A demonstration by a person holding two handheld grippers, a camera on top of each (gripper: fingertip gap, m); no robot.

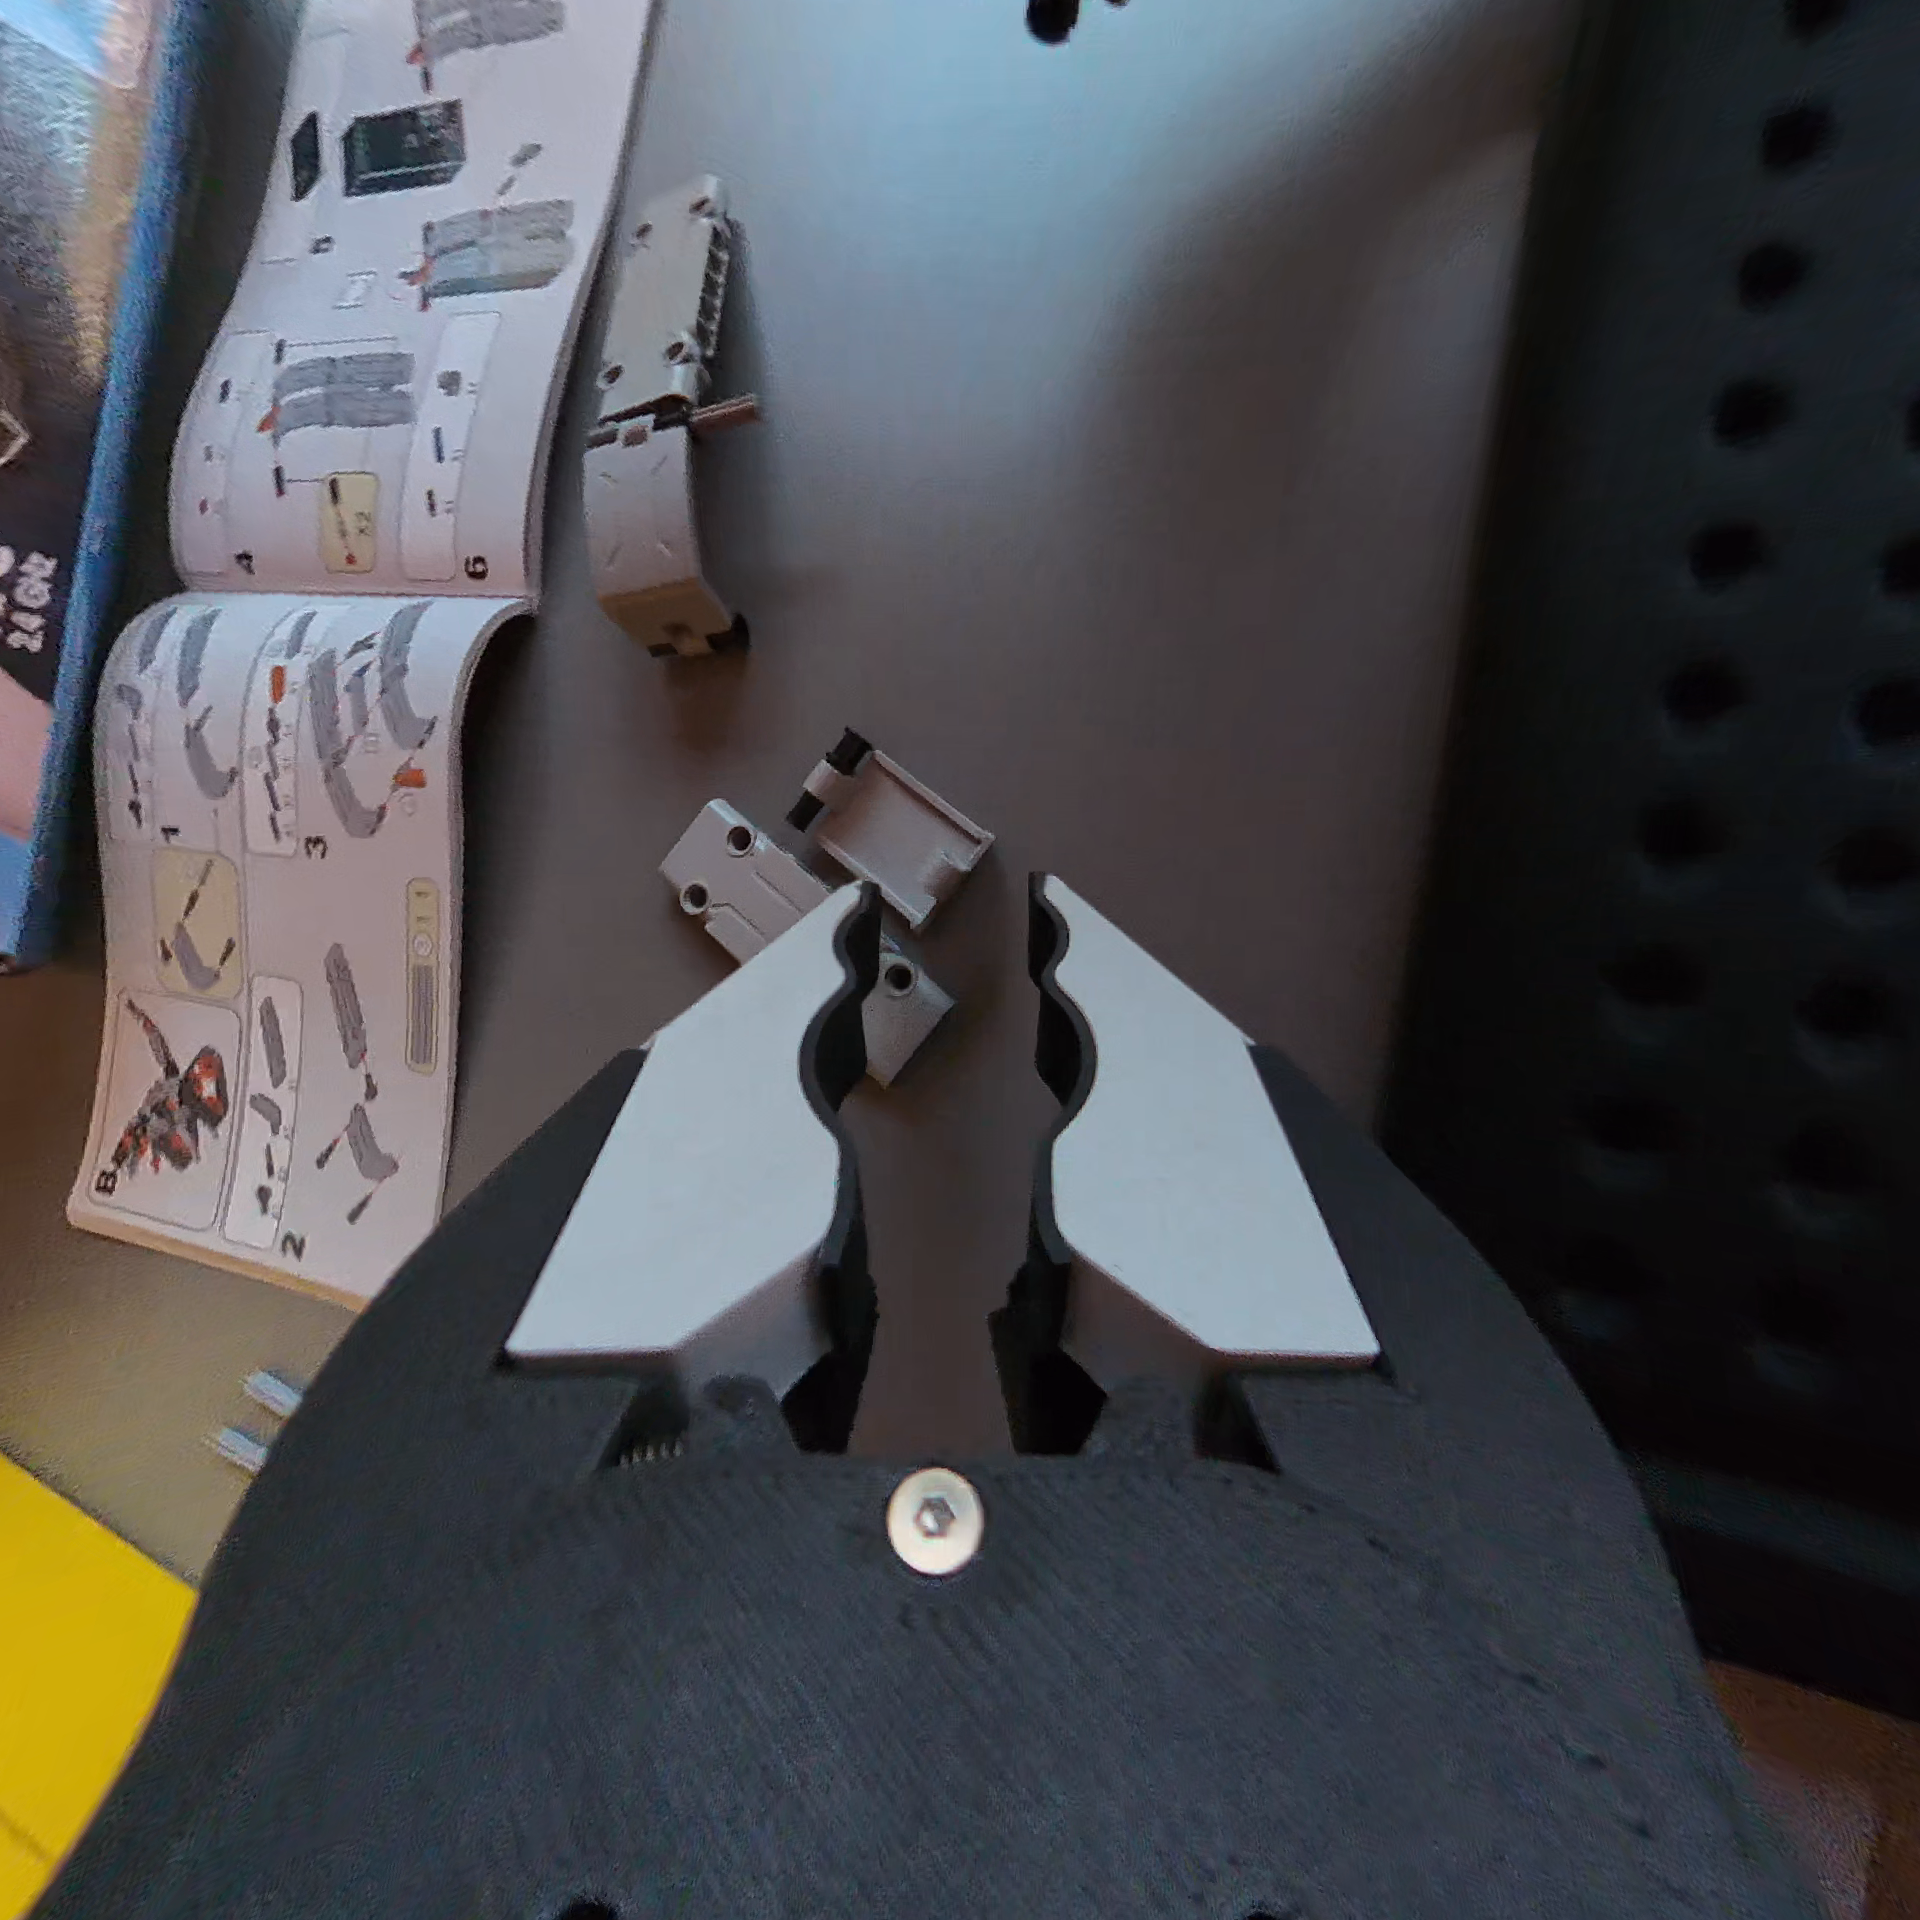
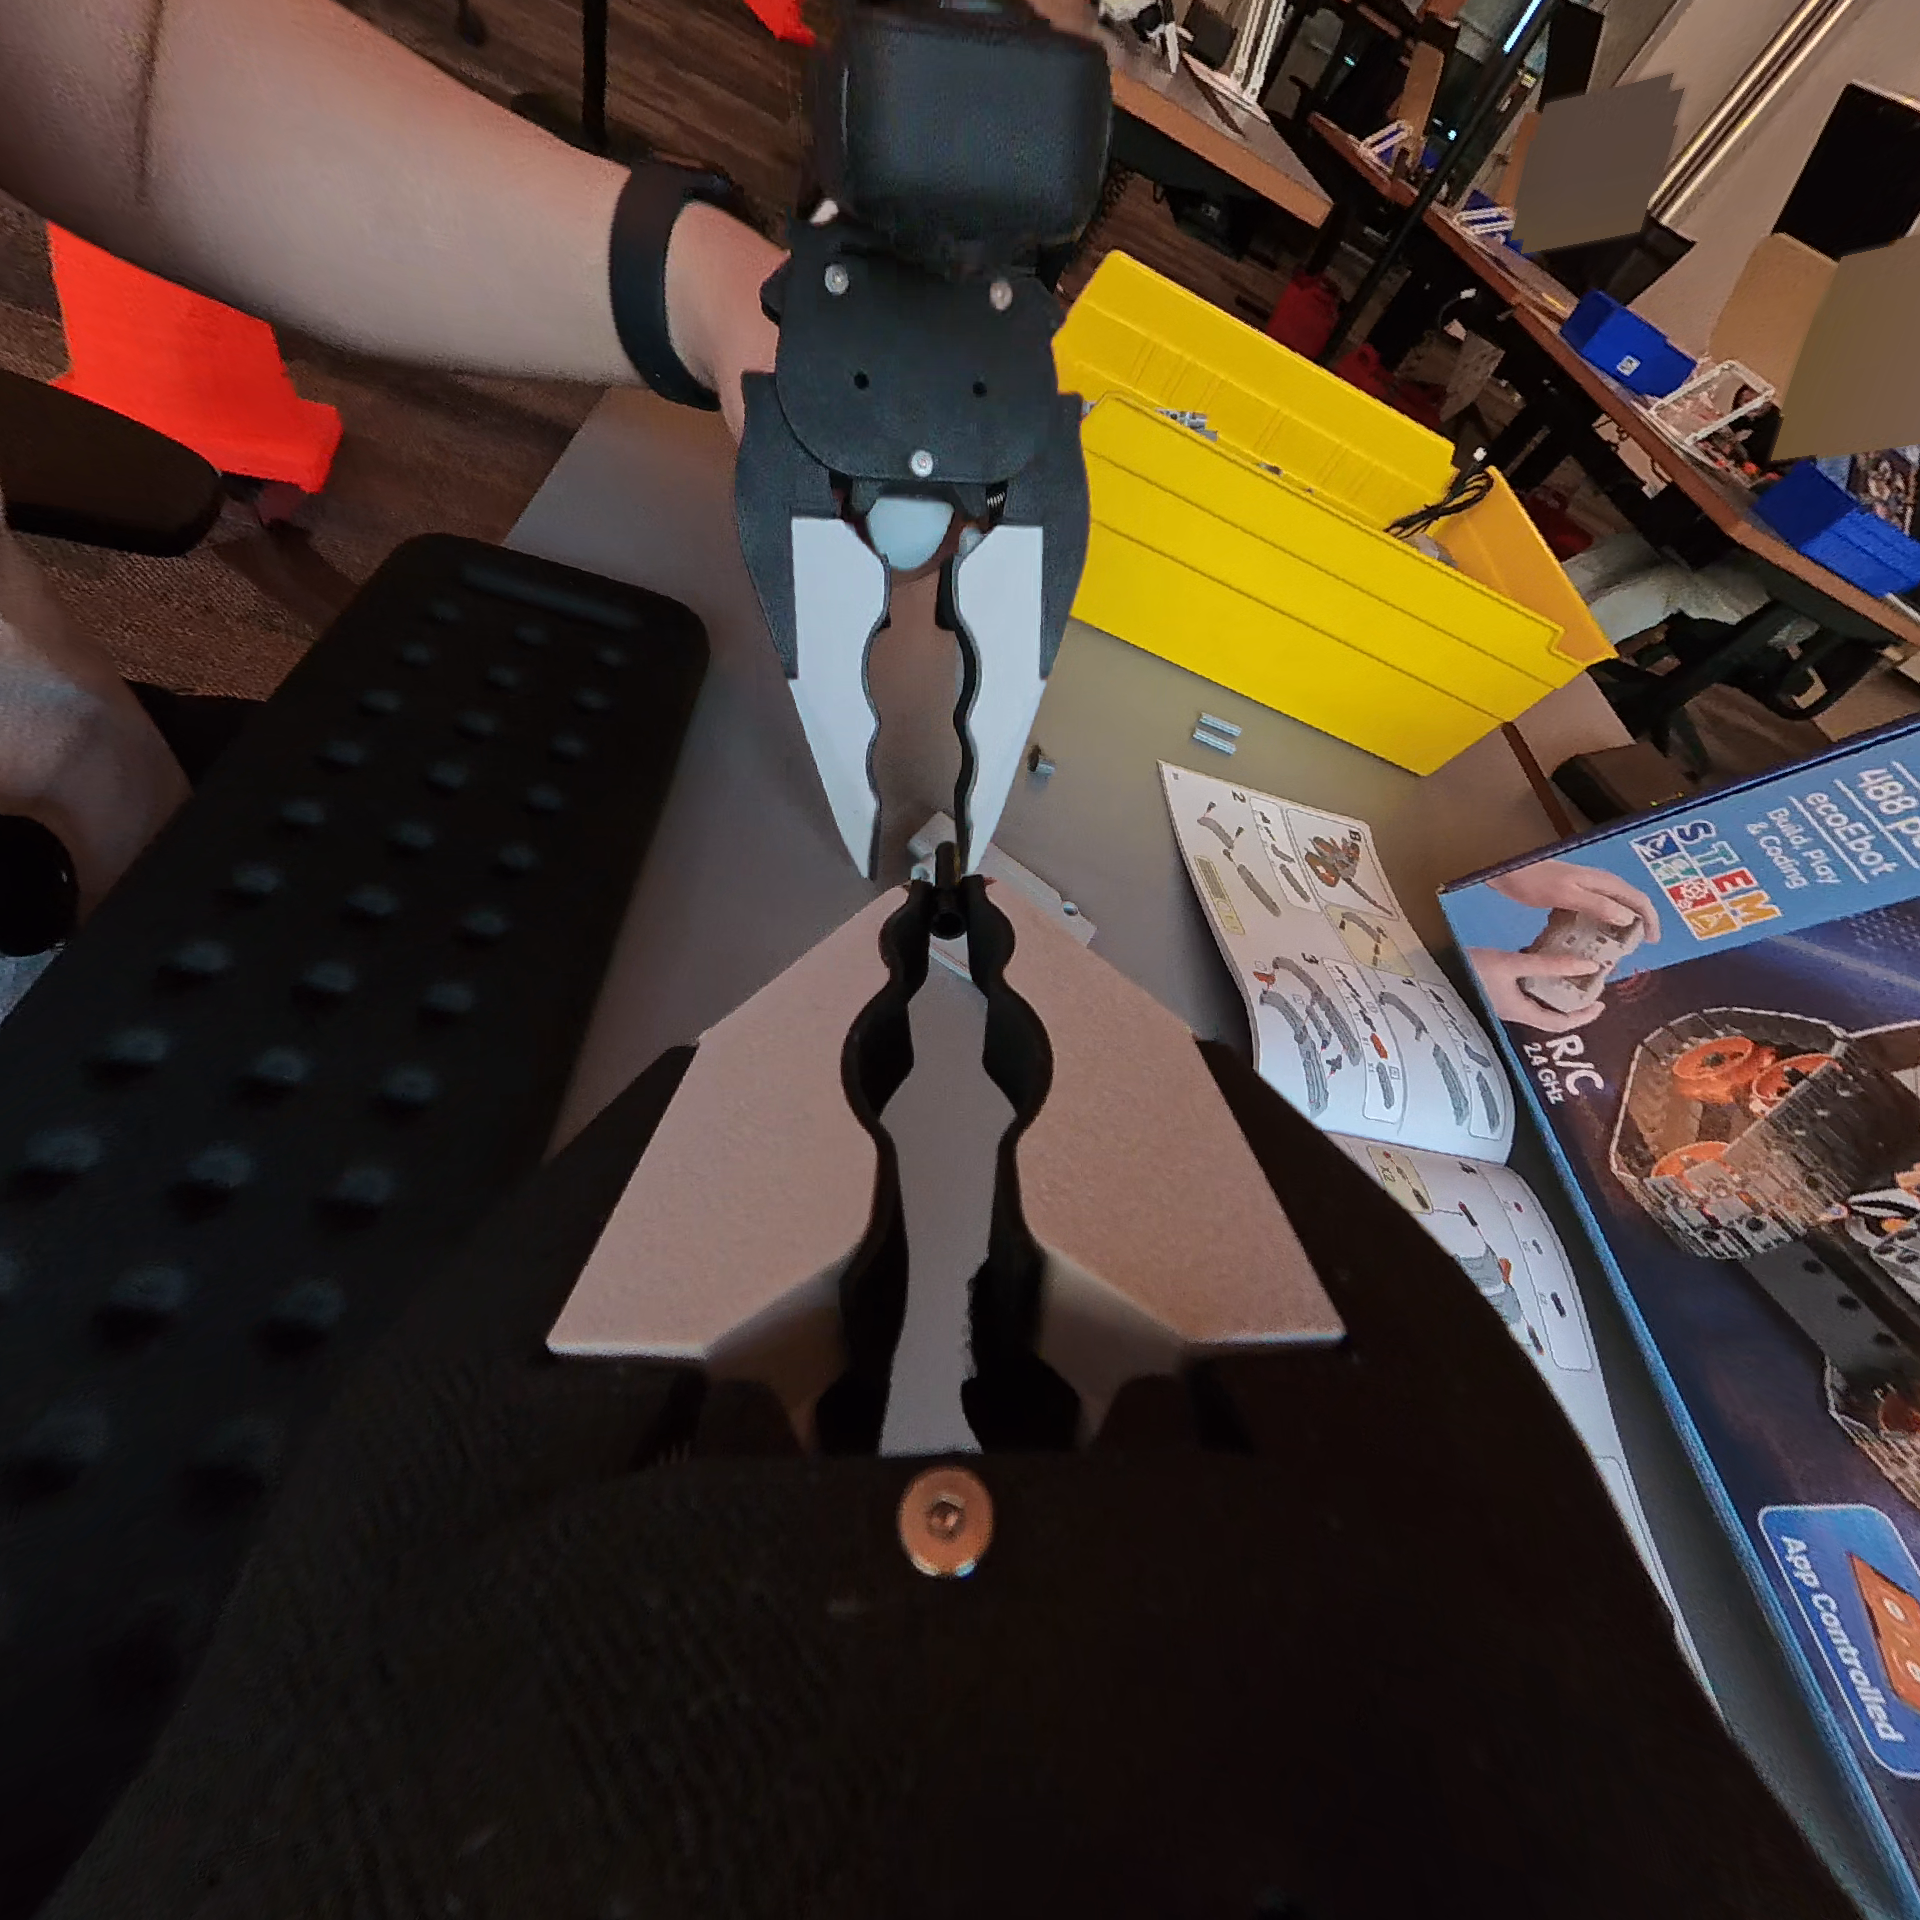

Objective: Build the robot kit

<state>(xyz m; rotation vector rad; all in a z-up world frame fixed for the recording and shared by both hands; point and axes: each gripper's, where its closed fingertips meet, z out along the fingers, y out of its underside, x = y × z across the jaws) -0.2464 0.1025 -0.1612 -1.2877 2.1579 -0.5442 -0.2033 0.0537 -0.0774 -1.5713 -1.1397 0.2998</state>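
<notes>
The right gripper (image 2: 940, 902) pinches a small black plastic peg (image 2: 945, 914) at its tips, right above 2 flat grey plastic pieces (image 1: 831, 873) on the grey table (image 1: 1143, 520), where the left gripper (image 1: 948, 894) hangs half-open, empty.

Matt grey plastic parts (image 1: 821, 894), glossy box (image 2: 1714, 1195)

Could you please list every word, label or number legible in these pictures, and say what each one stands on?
I cannot copy out writing; here is where it stands.
Blue box: large white and coloured print, legible.
Open instruction booklet: step numbers beside diagrams, legible; smaller print blurred.
Left gripper, right gripper shut on a black pin, grey parts, yellow bins: no writing visible.
</notes>
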